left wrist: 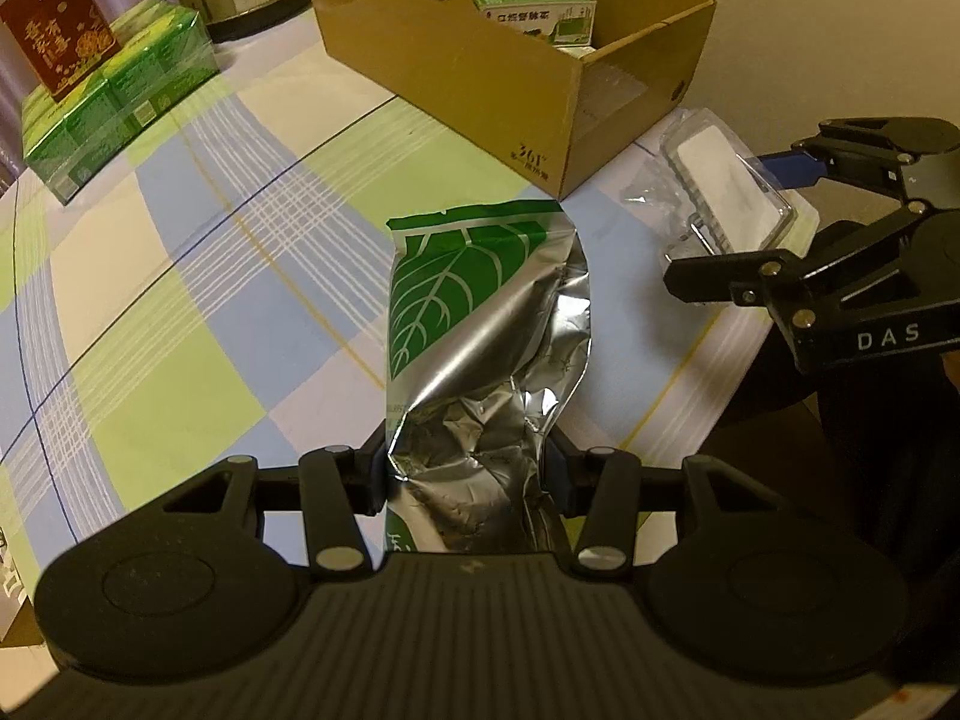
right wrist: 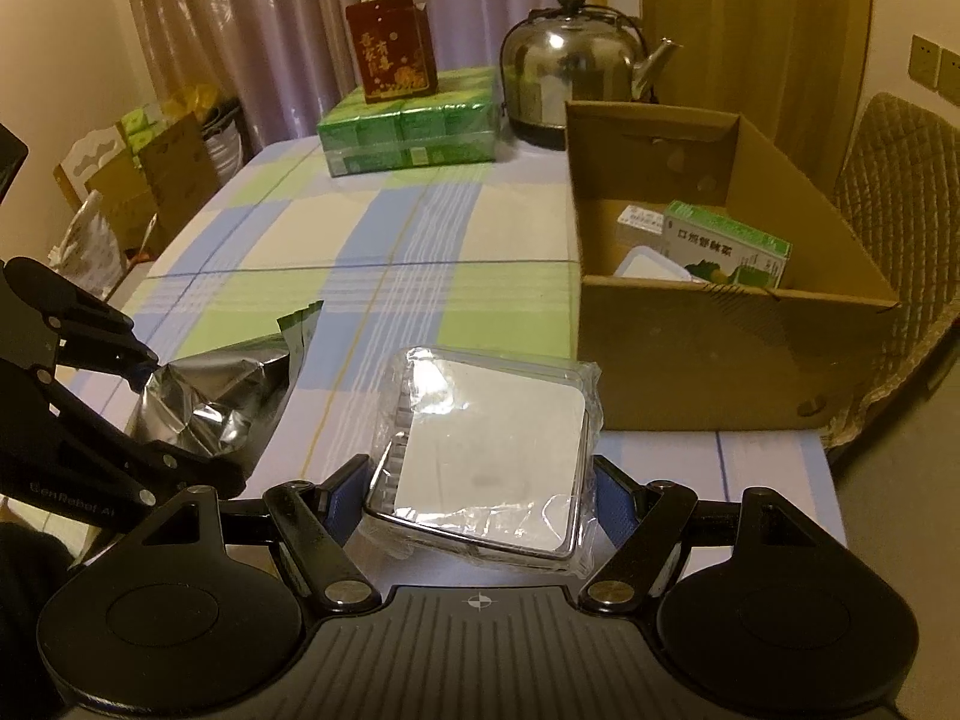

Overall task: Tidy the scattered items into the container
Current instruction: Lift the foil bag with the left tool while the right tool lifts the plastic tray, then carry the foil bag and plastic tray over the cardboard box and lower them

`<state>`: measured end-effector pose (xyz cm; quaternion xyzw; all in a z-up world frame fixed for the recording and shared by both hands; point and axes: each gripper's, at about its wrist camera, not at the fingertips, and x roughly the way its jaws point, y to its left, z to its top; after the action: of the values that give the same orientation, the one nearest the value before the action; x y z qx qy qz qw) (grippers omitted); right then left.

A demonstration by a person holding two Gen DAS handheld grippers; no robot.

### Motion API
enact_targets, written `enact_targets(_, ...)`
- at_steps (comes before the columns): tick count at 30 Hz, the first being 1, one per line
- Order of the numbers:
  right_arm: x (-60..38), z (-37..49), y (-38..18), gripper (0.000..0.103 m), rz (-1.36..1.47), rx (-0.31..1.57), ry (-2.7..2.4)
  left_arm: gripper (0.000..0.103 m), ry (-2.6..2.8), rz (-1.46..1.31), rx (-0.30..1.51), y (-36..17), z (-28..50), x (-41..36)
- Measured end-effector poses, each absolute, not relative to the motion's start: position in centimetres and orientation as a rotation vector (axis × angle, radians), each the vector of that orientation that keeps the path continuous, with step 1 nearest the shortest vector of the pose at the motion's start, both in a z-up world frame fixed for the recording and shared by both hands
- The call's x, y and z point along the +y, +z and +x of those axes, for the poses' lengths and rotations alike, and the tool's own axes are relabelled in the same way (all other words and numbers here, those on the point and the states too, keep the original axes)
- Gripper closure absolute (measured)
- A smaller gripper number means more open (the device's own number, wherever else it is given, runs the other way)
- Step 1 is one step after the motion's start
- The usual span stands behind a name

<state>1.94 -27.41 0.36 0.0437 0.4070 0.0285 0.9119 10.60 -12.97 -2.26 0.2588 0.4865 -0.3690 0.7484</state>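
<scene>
**Inspector:** Checked tablecloth (right wrist: pixel 384 240) in green, blue and cream covers the work surface; curtains behind, a steel kettle (right wrist: pixel 570 69) at twelve o'clock in the right wrist view. State the container's position.

**Assistant:** An open cardboard box (right wrist: pixel 720 348) sits at about two o'clock from the right gripper (right wrist: pixel 480 498), near the table's edge. It already holds a green-and-white carton (right wrist: pixel 729 249) and some paler items, so I judge the tidying to be partly done.

**Inspector:** Right jaws?

**Assistant:** Closed on a clear plastic-wrapped case (right wrist: pixel 492 444) with a white face, the blue pads pressing its two sides. The case tilts and appears clear of the cloth. A side grip suits a rigid flat pack.

**Inspector:** Left?

**Assistant:** The left gripper (left wrist: pixel 468 474) pinches a foil pouch (left wrist: pixel 480 324) with a green leaf print near its crumpled lower end. The printed end stretches away towards twelve o'clock, pointing at the box corner (left wrist: pixel 558 180). Foil yields, hence the narrower pinch.

**Inspector:** Risk?

**Assistant:** In my judgement, the pouch may flop or slip, and the two grippers are close together.
</scene>
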Motion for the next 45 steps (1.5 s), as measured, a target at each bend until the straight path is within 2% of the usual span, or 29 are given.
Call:
enact_targets(22,-31.8,1.2,4.4,0.03,0.092,0.758,-0.014,0.059,-0.869,0.573,1.012,-0.6,10.2,-16.6)
enact_targets(36,-38.2,4.4,8.5,0.03,0.088,0.68,-0.079,0.059,-0.925,0.579,0.946,2.8,12.4,-23.1)
enact_targets(45,-42.7,8.4,8.9,0.03,0.073,0.67,-0.091,0.059,-0.916,0.508,0.957,4.4,16.1,-28.3)
